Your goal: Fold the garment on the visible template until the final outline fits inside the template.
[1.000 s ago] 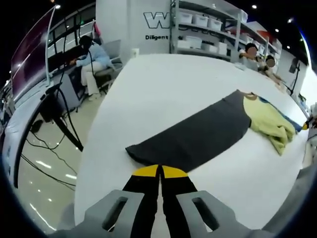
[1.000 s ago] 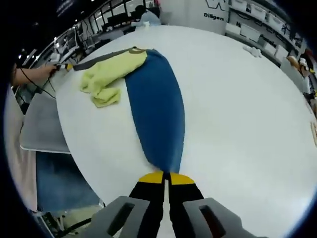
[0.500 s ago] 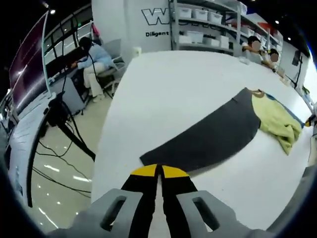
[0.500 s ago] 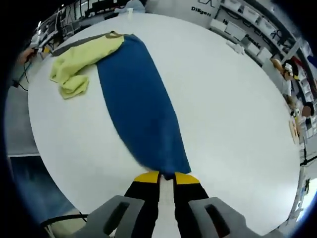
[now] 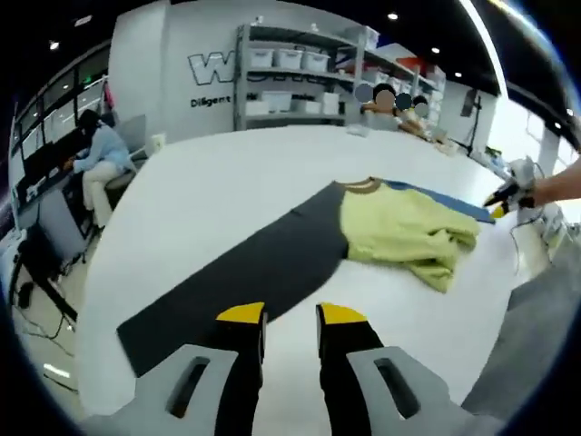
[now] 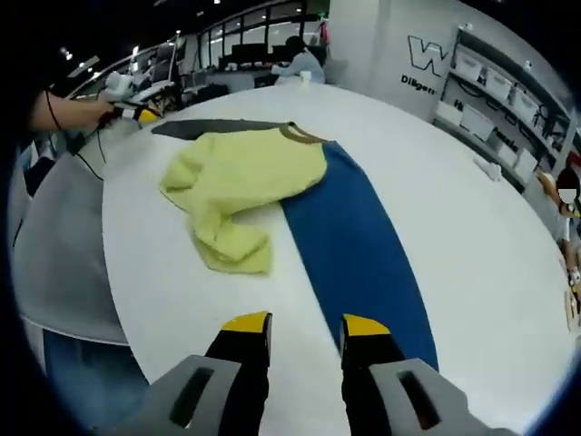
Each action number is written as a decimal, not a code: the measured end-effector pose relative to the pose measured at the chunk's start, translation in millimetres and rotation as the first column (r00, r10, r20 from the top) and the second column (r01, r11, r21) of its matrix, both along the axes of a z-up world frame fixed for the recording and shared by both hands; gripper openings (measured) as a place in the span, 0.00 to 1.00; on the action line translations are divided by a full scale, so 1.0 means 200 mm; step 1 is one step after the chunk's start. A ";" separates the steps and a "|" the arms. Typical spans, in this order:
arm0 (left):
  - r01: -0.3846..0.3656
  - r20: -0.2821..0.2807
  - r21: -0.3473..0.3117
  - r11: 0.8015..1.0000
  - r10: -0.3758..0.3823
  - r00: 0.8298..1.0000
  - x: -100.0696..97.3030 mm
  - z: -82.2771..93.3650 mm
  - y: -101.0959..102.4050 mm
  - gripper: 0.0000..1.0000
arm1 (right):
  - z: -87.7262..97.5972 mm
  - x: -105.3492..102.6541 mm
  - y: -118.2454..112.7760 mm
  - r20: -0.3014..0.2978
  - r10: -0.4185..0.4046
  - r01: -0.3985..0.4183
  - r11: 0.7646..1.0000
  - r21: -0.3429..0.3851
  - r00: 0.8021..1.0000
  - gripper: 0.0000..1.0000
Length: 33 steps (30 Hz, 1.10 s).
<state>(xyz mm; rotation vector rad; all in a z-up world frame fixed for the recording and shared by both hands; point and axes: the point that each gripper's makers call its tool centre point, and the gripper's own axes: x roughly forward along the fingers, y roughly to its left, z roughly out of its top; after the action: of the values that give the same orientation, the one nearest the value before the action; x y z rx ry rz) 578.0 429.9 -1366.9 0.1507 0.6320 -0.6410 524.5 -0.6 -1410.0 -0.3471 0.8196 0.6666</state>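
The white table [image 5: 227, 191] is carrying the garment [image 5: 399, 232], yellow body bunched, dark sleeve [image 5: 245, 272] and blue sleeve [image 6: 359, 254] lying spread flat. I'm holding my left gripper [image 5: 280, 315] and right gripper [image 6: 304, 323] parted, gripping nothing.

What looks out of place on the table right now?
The garment's yellow body lies crumpled and bunched at its lower end, while the blue sleeve and dark grey sleeve lie spread flat. Both grippers are open, apart from the cloth.
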 end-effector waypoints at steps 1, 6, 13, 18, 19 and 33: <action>0.042 -0.005 -0.006 0.999 -0.042 0.999 -0.03 -0.01 -0.08 0.18 | -0.01 0.00 0.04 0.007 0.029 -0.029 1.000 -0.001 1.000 0.30; 0.224 -0.020 0.010 0.975 -0.224 0.974 -0.11 -0.09 -0.38 0.20 | -0.05 0.03 0.24 0.006 0.106 -0.106 0.994 0.014 0.994 0.33; 0.384 -0.070 0.029 0.923 -0.382 0.922 -0.23 -0.20 -0.71 0.19 | -0.09 0.03 0.41 0.006 0.193 -0.193 0.981 -0.008 0.981 0.31; 0.444 -0.127 0.126 0.887 -0.429 0.894 -0.27 -0.34 -0.80 0.18 | -0.14 0.03 0.43 -0.007 0.211 -0.211 0.977 -0.041 0.977 0.28; 0.436 -0.134 0.126 0.891 -0.420 0.897 -0.26 -0.36 -0.80 0.17 | -0.15 0.03 0.43 -0.009 0.211 -0.211 0.977 -0.040 0.977 0.28; 0.372 -0.155 0.067 0.926 -0.359 0.920 -0.22 -0.22 -0.72 0.02 | -0.13 0.00 0.49 -0.060 0.226 -0.227 0.974 -0.009 0.972 0.00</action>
<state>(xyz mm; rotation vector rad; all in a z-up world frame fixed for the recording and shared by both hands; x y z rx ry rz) 533.9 285.8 -1411.1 0.3204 0.7796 -0.9905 523.8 96.6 -1435.4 -0.4420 0.8485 0.8874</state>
